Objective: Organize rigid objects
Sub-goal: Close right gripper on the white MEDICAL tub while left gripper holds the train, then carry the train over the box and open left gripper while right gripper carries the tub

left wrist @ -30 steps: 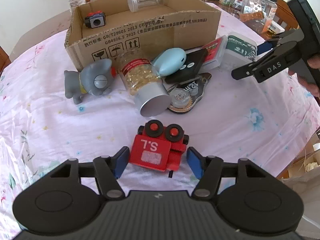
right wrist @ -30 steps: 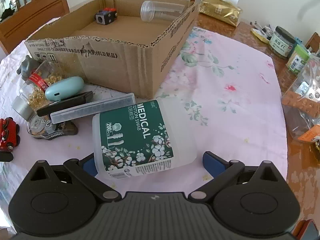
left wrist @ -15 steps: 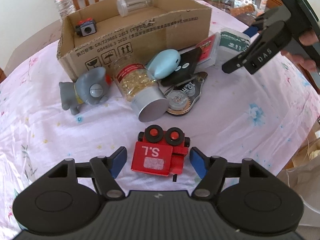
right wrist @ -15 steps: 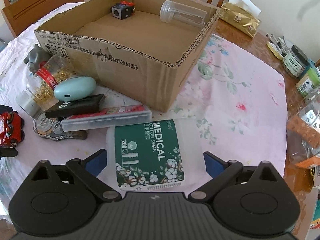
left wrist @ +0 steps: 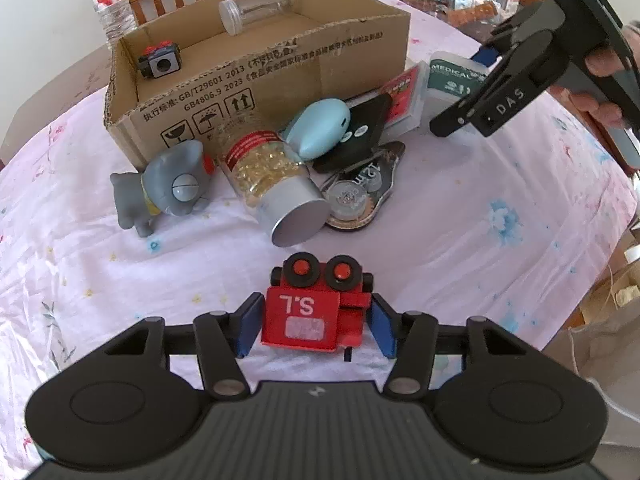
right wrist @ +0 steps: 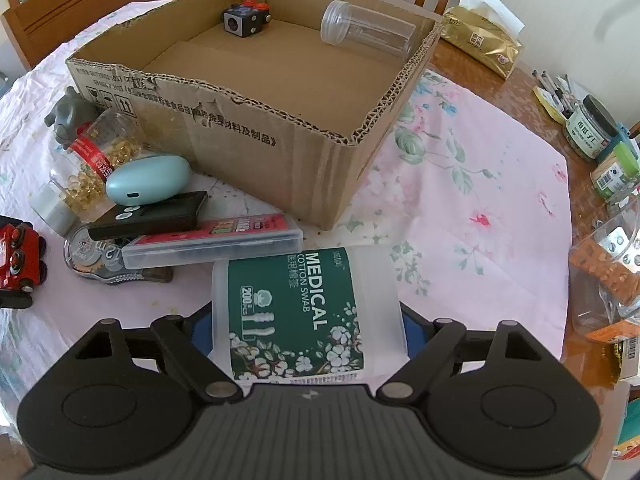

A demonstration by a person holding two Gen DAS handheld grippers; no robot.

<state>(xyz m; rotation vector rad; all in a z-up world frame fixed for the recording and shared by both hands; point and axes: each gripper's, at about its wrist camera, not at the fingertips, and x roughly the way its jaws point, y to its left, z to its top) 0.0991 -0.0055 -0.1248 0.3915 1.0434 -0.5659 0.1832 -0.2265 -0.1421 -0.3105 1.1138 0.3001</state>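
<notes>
A red toy train (left wrist: 308, 312) lies on the flowered tablecloth between the blue pads of my left gripper (left wrist: 316, 326). Its jaws are closing and the pads touch both sides of the train. My right gripper (right wrist: 306, 328) straddles a clear cotton swab box (right wrist: 304, 312) with a green label. Those jaws are closing too, with the pads against the box's side walls. In the left wrist view the right gripper (left wrist: 460, 88) sits at the far right over the swab box (left wrist: 448, 76), a hand behind it. The open cardboard box (right wrist: 260, 148) stands beyond both.
Between the grippers lie a grey elephant toy (left wrist: 164, 188), a capsule jar (left wrist: 272, 184), a light blue case (left wrist: 320, 128), a black device (left wrist: 356, 136) and a clear pencil case (right wrist: 212, 240). The cardboard box holds a cube toy (right wrist: 244, 20) and a clear jar (right wrist: 368, 32). Jars (right wrist: 592, 128) crowd the right edge.
Both pairs of jaws have narrowed onto their objects. The right gripper slid forward around the swab box, which now lies straight between its pads. The train has not moved.
</notes>
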